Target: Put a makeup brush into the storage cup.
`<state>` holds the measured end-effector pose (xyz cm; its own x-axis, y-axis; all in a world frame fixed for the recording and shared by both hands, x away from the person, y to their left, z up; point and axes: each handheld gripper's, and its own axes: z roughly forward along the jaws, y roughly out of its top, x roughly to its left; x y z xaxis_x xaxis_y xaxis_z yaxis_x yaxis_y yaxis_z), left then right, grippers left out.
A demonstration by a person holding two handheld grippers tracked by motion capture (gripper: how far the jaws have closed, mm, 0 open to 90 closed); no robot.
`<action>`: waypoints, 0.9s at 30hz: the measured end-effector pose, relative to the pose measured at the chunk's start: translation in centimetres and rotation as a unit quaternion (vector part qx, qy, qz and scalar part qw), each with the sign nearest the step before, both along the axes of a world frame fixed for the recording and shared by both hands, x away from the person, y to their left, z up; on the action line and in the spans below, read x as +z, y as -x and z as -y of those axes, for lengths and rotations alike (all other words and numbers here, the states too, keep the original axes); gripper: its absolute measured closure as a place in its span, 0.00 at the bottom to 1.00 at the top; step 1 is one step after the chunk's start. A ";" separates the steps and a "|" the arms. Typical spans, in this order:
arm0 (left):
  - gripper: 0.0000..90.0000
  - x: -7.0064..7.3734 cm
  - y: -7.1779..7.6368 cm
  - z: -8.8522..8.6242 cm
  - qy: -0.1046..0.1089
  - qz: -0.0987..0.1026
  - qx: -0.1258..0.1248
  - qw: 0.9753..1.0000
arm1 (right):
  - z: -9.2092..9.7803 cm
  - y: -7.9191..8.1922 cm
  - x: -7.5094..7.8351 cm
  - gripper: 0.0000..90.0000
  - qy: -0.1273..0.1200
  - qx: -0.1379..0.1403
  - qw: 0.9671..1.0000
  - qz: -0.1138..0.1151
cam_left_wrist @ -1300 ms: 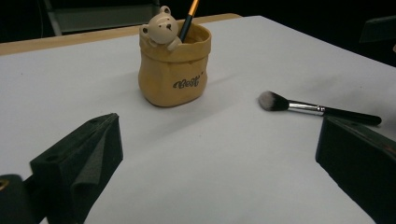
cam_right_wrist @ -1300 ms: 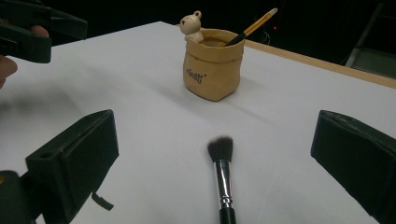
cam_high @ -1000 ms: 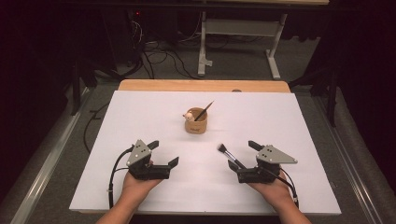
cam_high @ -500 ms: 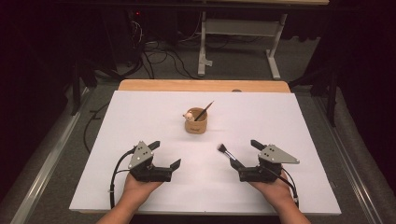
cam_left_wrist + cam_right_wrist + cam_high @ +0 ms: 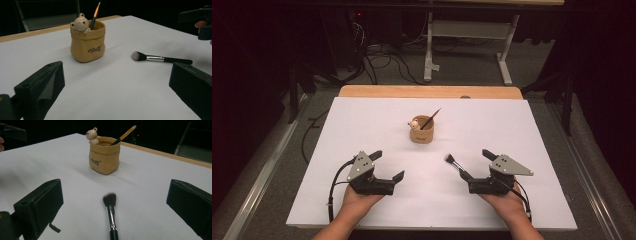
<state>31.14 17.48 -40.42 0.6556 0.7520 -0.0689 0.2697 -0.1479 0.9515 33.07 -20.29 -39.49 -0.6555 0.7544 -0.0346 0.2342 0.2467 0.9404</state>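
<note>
A white sheet covers the wooden surface (image 5: 362, 91). On it stand a tan bear-trimmed pot (image 5: 422, 134) and, apart, lies a black-handled makeup brush (image 5: 454, 163).

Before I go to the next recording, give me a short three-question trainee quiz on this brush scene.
1. True or false: the makeup brush lies flat on the table between the jaws of the right tongs.
2. What stands in the bear pot? A) a yellow-handled brush B) a spoon C) scissors
3. Fill in: the left tongs are ____, holding nothing.

Key: 1 true; 2 A; 3 open
</note>
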 end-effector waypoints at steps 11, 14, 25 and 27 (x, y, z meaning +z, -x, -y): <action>0.01 0.0 0.1 -0.5 0.002 0.002 0.009 1.000 | 0.9 -0.1 0.0 0.02 0.012 -0.024 1.000 -0.003; 0.01 0.1 0.0 -0.7 0.005 0.000 0.011 1.000 | 1.2 -0.1 -0.1 0.02 0.015 -0.032 0.999 -0.009; 0.01 0.0 0.0 -0.8 0.008 0.000 0.011 1.000 | 2.3 -0.9 -0.5 0.02 0.041 -0.062 0.997 -0.033; 0.01 0.0 0.0 -0.9 0.008 -0.001 0.012 1.000 | 2.5 -0.9 -0.6 0.02 0.045 -0.065 0.996 -0.036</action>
